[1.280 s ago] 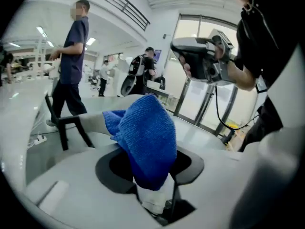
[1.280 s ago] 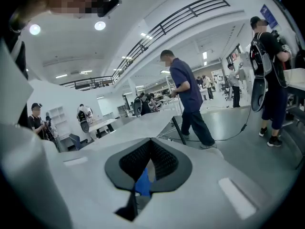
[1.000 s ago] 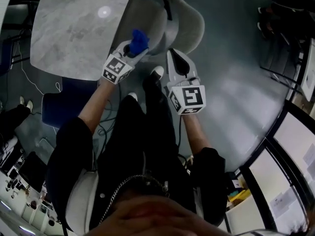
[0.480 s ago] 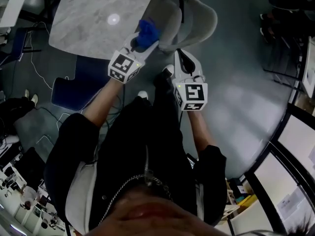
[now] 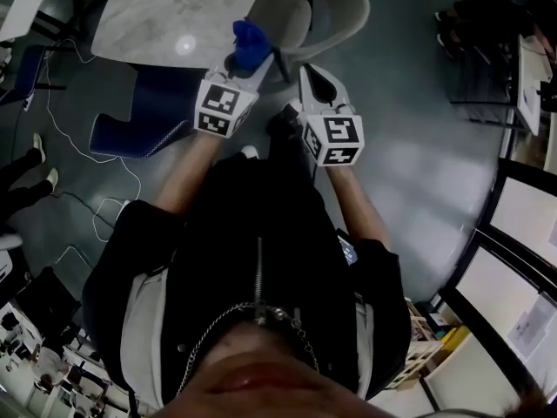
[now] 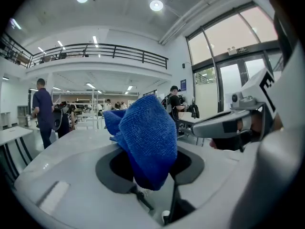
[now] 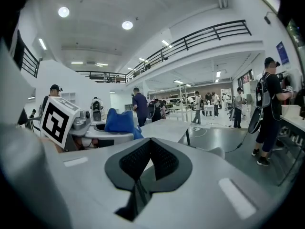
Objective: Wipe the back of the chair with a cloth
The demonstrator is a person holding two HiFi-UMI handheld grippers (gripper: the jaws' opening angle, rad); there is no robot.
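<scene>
The blue cloth (image 5: 251, 43) sticks out bunched from my left gripper (image 5: 244, 66), which is shut on it; in the left gripper view the cloth (image 6: 147, 137) fills the space between the jaws. The grey chair (image 5: 338, 14) stands just beyond both grippers, beside the table. My right gripper (image 5: 312, 78) is held next to the left one, near the chair's edge, shut with nothing in it (image 7: 148, 159). From the right gripper view I see the left gripper (image 7: 97, 128) and the cloth (image 7: 121, 120) at the left.
A marble-topped table (image 5: 165, 16) stands at the left of the chair, with a blue seat (image 5: 139, 133) and cables (image 5: 52, 68) on the floor by it. Dark chairs (image 5: 487, 33) stand far right. Several people (image 7: 140, 106) walk in the hall beyond.
Both grippers have moved closer together and show higher in the head view, near the chair's edge. The left one still holds the cloth.
</scene>
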